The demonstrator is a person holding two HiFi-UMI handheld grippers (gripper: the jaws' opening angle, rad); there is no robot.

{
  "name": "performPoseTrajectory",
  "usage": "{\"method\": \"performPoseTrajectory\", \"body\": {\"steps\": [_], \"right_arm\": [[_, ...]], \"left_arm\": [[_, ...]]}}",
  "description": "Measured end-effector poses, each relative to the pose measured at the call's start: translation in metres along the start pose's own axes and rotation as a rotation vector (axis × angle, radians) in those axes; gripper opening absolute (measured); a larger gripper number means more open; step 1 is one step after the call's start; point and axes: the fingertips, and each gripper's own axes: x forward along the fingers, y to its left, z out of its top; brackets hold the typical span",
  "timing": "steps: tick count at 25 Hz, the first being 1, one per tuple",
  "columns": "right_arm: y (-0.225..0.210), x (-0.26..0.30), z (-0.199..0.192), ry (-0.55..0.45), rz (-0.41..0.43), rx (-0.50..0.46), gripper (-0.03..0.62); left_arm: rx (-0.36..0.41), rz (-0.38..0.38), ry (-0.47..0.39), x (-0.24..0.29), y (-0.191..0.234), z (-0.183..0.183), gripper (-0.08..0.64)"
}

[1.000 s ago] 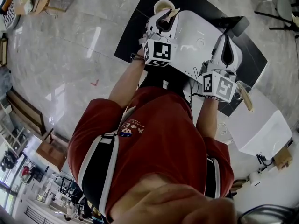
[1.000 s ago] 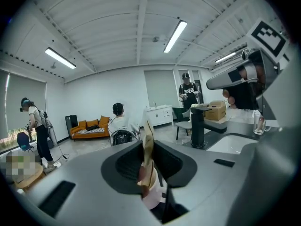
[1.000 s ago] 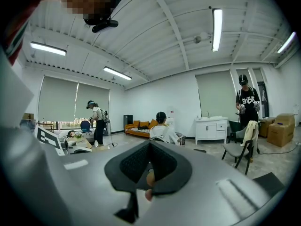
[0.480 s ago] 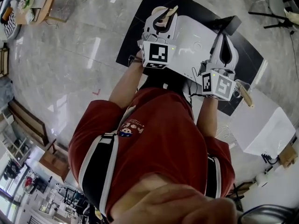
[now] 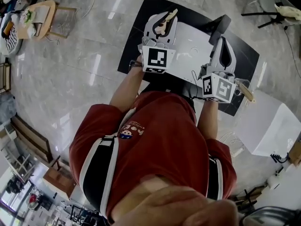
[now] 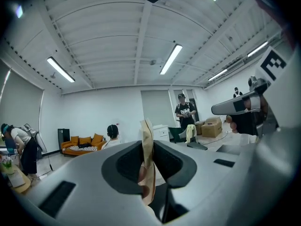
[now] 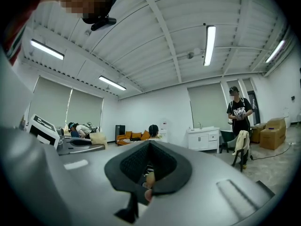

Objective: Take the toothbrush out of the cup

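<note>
Grey polished floor all round, with a black mat on it and a white table standing on the mat. Person in a red shirt is looking down over it with a gripper in each hand, both pointing away across the table.

Left gripper is over the table's far left corner. Its jaws are partway closed and clamped on the toothbrush, a thin tan strip standing upright between the pads. It pokes out above them and runs on down below. In the head view a tan end sticks out past the tips, slanting toward the far right. Can't tell if the lower end is clear of the cup. The gripper body covers that spot from above, and its own view doesn't show it either.

Right gripper is at the table's right edge, well apart from the left one. Jaws are fully together, with nothing gripped between the pads as far as I can see.

Background in the gripper views is an open white room with strip lights on the ceiling. An orange sofa sits against the back wall, and someone in black stands near a white cabinet.
</note>
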Motion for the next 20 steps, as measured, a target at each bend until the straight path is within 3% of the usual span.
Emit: {"method": "performPoseTrajectory", "body": {"steps": [10,20], "right_arm": [[-0.035,-0.035,0.006,-0.024,-0.115,-0.008,0.009],[-0.121,-0.107,0.002,-0.031,-0.305,0.012,0.009]], "left_arm": [[0.009,-0.131,-0.014,0.011,-0.052,0.008,0.069],[0.040,-0.297,-0.014,0.030,-0.154,0.016,0.069]]}}
